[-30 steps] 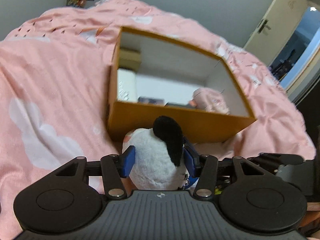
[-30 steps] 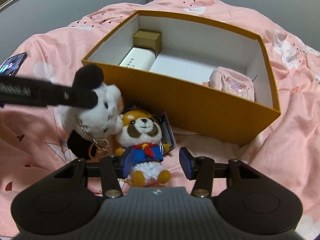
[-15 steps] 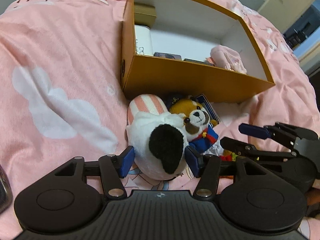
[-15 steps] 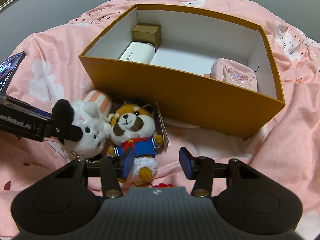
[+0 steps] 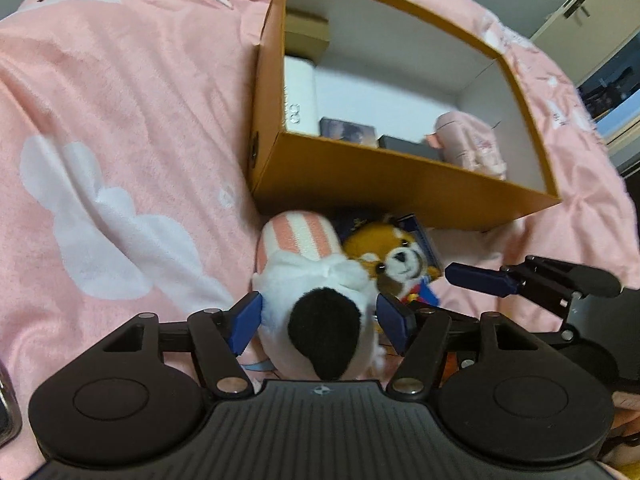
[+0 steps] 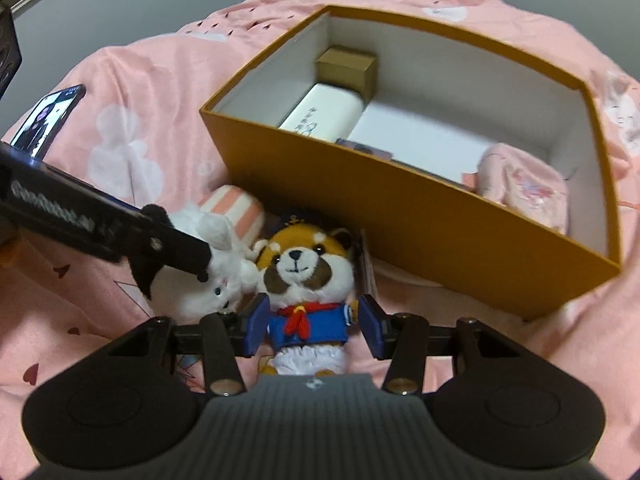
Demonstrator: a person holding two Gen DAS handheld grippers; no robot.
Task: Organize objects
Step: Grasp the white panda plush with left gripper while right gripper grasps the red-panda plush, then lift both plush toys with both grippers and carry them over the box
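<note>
The white plush dog with black ears and a pink-and-white striped cap (image 5: 316, 300) now lies on the pink cloud-print blanket (image 5: 120, 128), just in front of the near wall of the open orange cardboard box (image 5: 392, 188); a second ago it hung lifted in the left gripper (image 5: 318, 316), level with that wall. The left gripper's blue pads have just been opening and now stand spread on either side of the dog's body, apparently clear of the fur, so the toy looks put down beside the box, not in it. Touching the dog's side lies the orange-and-white plush red panda in a blue sailor suit with a red scarf (image 6: 306, 280). The right gripper (image 6: 310, 324) has come down over it since then: its jaws stand half open astride the sailor suit, close to the fabric but not visibly pinching it. By the look of things, the panda is next to be grasped and boxed.
</note>
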